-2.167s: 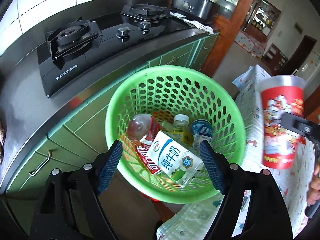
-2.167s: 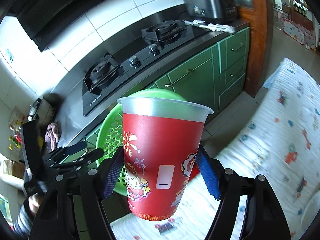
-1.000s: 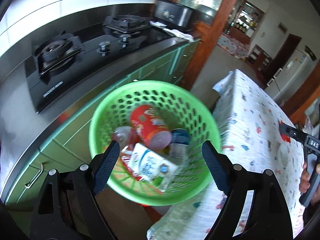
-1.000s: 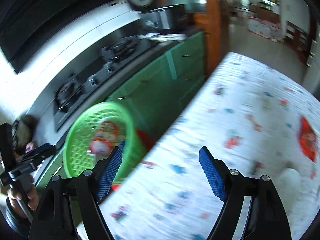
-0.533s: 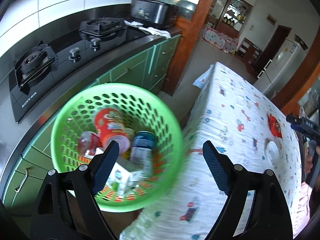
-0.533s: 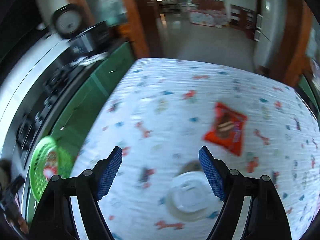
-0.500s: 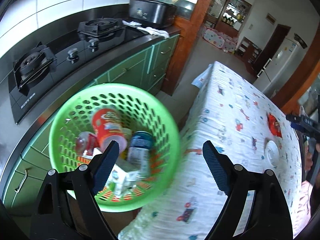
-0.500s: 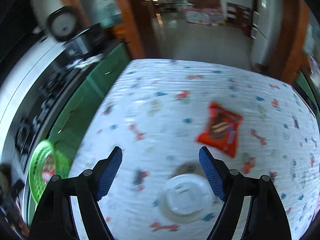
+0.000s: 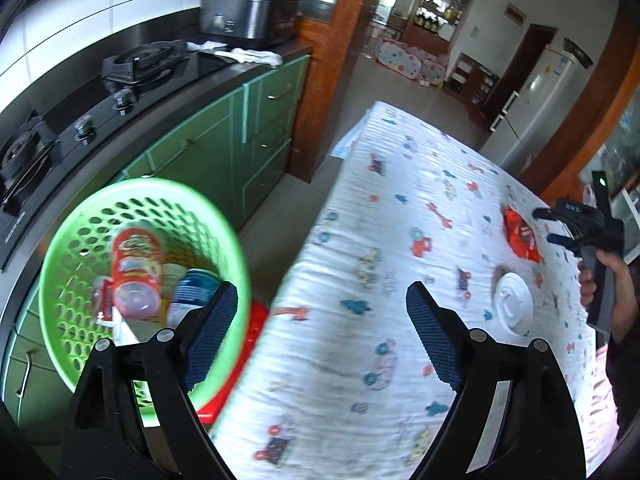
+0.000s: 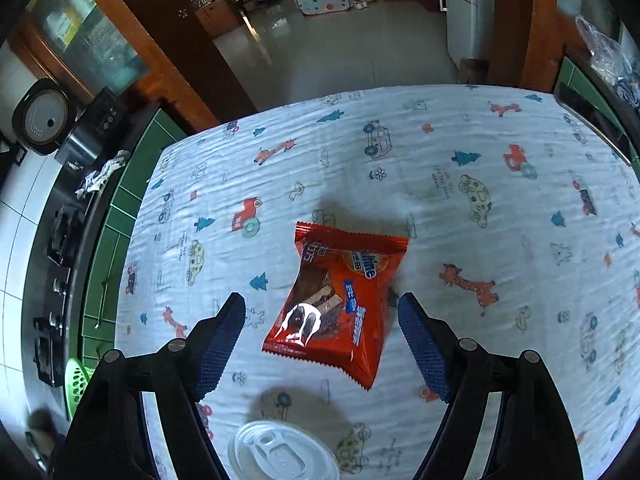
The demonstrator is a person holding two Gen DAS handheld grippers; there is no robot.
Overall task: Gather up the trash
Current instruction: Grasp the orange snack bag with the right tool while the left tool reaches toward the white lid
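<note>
right wrist: open right tongs [image 10: 320,334] frame orange wrapper [image 10: 338,300].

Bare cloth [image 10: 460,200] surrounds wrapper [image 10: 340,300]; lid [image 10: 282,454] lies near.

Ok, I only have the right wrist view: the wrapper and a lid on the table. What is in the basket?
Observer: A red cup lies in the green basket, its mouth towards the camera.
Operator: Anything beside it?
Observer: A blue can sits right next to the cup; the basket's wall rises above both.
Operator: And the left hand-held gripper?
Observer: The left hand-held gripper is open and empty, above the table edge nearest the basket.
</note>
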